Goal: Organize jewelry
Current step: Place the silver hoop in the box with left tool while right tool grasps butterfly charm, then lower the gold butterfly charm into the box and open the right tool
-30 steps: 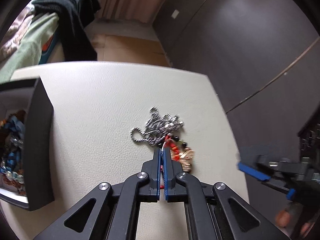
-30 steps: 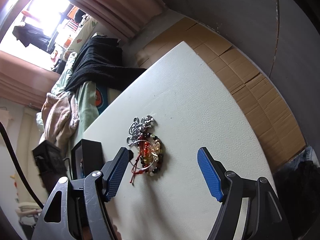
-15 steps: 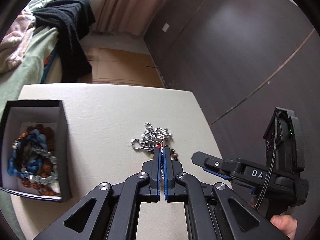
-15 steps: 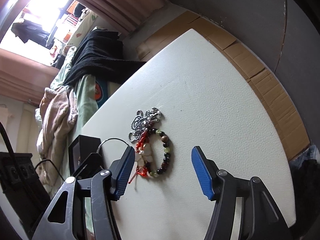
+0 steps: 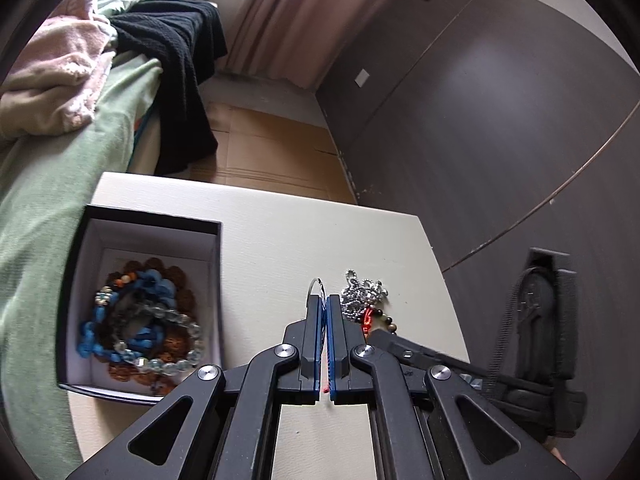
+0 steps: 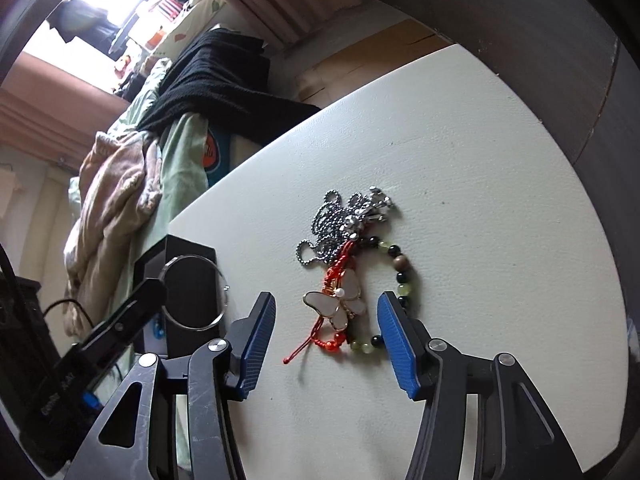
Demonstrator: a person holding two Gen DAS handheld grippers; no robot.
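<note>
Where the white worktop (image 6: 460, 152) carries a jewelry heap, the right tongs (image 6: 326, 322) stand apart, flanking a butterfly pendant on red cord (image 6: 338, 306). Just beyond it lie a green-and-black bead bracelet (image 6: 400, 276), then a silver ball chain (image 6: 340, 220). Left of the heap, the left tongs (image 5: 324, 304) are clamped together on a thin silver bangle (image 6: 194, 292), held off the worktop. Further left of the heap sits an open black box (image 5: 152, 220) holding blue, clear and brown bead bracelets (image 5: 140, 320).
</note>
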